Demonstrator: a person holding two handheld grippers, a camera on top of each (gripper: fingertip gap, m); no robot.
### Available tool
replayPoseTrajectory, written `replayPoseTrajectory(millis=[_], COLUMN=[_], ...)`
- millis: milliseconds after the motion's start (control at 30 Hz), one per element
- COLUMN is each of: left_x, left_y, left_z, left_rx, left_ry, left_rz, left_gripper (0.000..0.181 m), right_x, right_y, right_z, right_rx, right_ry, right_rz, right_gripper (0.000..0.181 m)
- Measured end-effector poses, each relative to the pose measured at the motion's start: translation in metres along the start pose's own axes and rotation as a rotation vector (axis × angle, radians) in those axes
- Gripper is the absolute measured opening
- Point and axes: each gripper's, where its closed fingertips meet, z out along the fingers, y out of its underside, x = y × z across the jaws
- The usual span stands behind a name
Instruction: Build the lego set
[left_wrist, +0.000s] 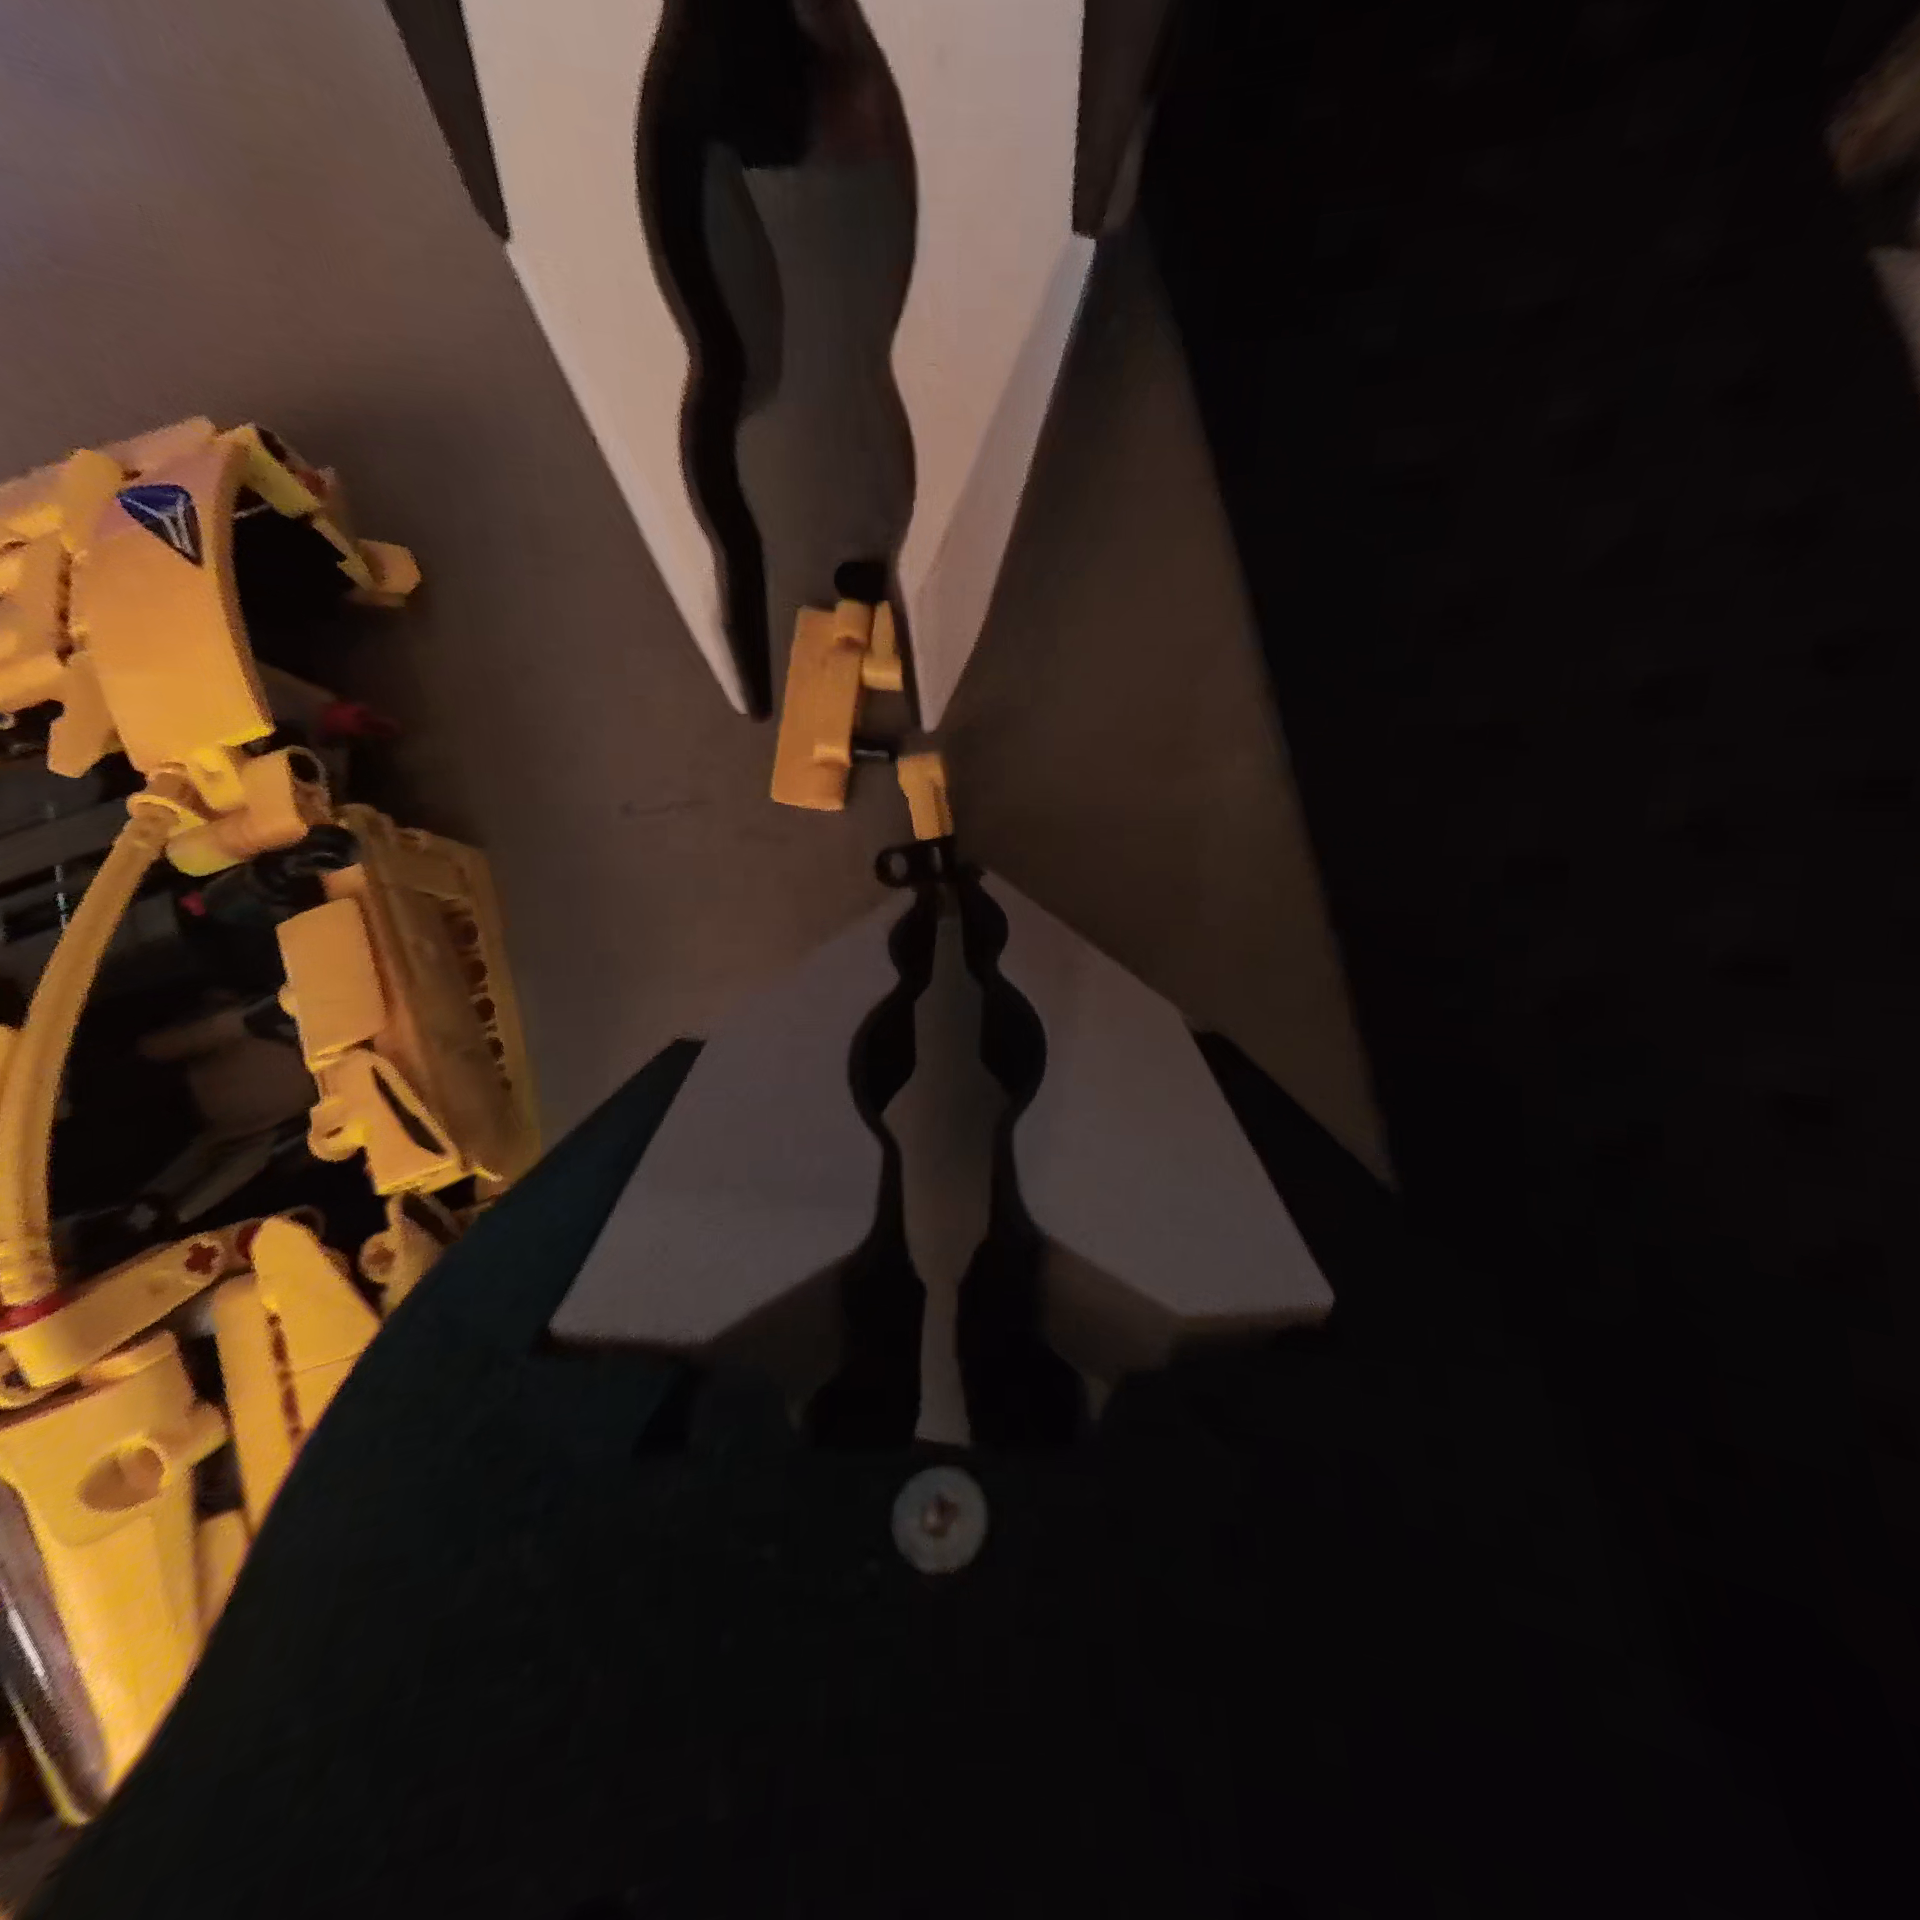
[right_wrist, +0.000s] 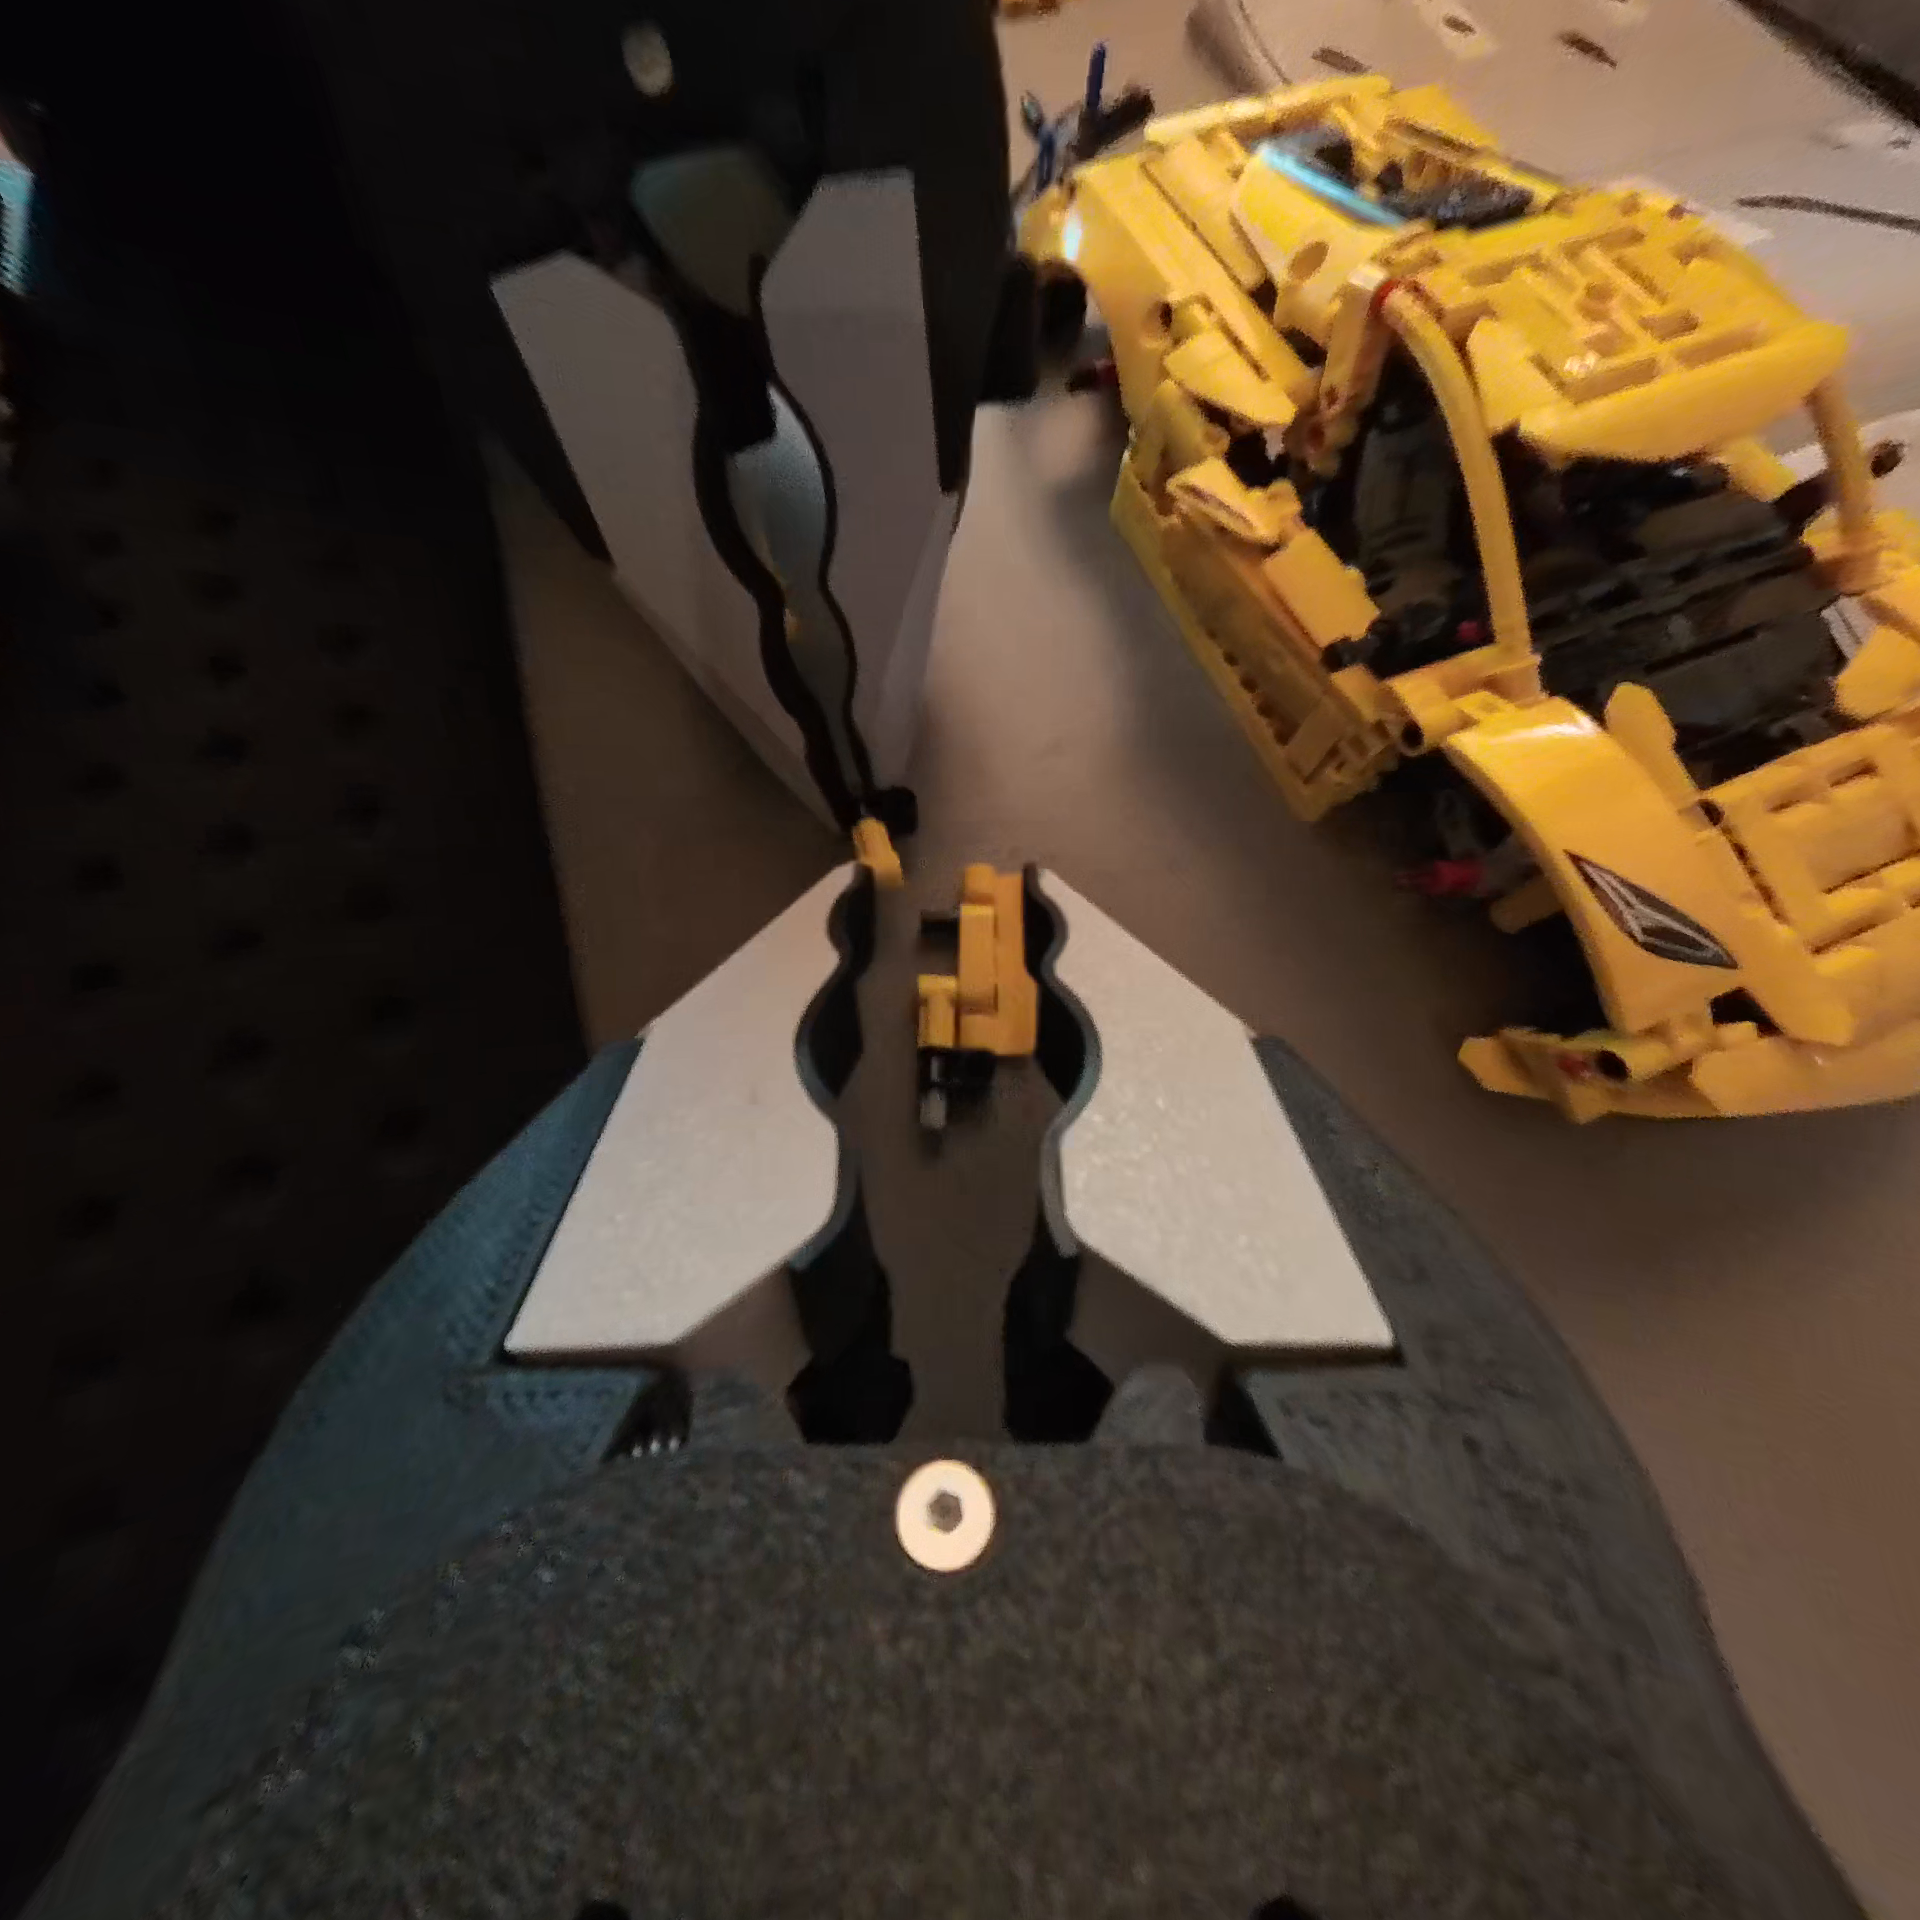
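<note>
My left gripper (left_wrist: 940, 883) is shut on a small yellow piece with a black connector (left_wrist: 925, 805), which sticks out past its tips just above the table. It also shows in the right wrist view (right_wrist: 868, 821), coming in from the top. My right gripper (right_wrist: 948, 878) faces it tip to tip, jaws apart. A small yellow sub-assembly (right_wrist: 982, 977) with a black pin sits between them, against the right finger; it also shows in the left wrist view (left_wrist: 831, 707). The two pieces are close but apart. The large yellow Lego car (right_wrist: 1507, 571) stands to the side.
The grey table (right_wrist: 1039, 644) carries the car (left_wrist: 260, 935), which is close to the left gripper's left side. A dark perforated surface (right_wrist: 208, 727) lies beyond the table edge. Small loose parts (right_wrist: 1081, 114) lie behind the car. My two grippers' fingertips are within a few centimetres of each other.
</note>
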Motion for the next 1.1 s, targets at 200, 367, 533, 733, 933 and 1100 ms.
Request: replayPoseTrajectory(millis=[200, 367, 533, 733, 933, 1100], left_x=[-0.003, -0.005, -0.007, -0.003, -0.002, -0.001], left_y=[-0.001, -0.001, -0.002, -0.005, -0.006, -0.007], left_z=[0.002, 0.003, 0.005, 0.006, 0.007, 0.007], left_rx=[-0.054, -0.161, -0.241, -0.222, -0.225, -0.228], left_ry=[0.051, 0.119, 0.182, 0.236, 0.263, 0.294], left_rz=[0.085, 0.171, 0.201, 0.139, 0.083, 0.036], left_gripper=[0.004, 0.004, 0.004, 0.004, 0.004, 0.004], right_x=[-0.005, -0.006, -0.002, -0.004, -0.004, -0.005], right_y=[0.012, 0.014, 0.014, 0.014, 0.014, 0.014], right_z=[0.010, 0.011, 0.011, 0.010, 0.009, 0.009], right_rx=[-0.061, -0.074, -0.071, -0.069, -0.066, -0.064], right_ry=[-0.008, -0.040, -0.011, -0.015, -0.060, -0.080], right_rz=[-0.034, -0.008, -0.005, -0.036, 0.019, 0.033], right_gripper=[0.035, 0.033, 0.025, 0.024, 0.024, 0.025])
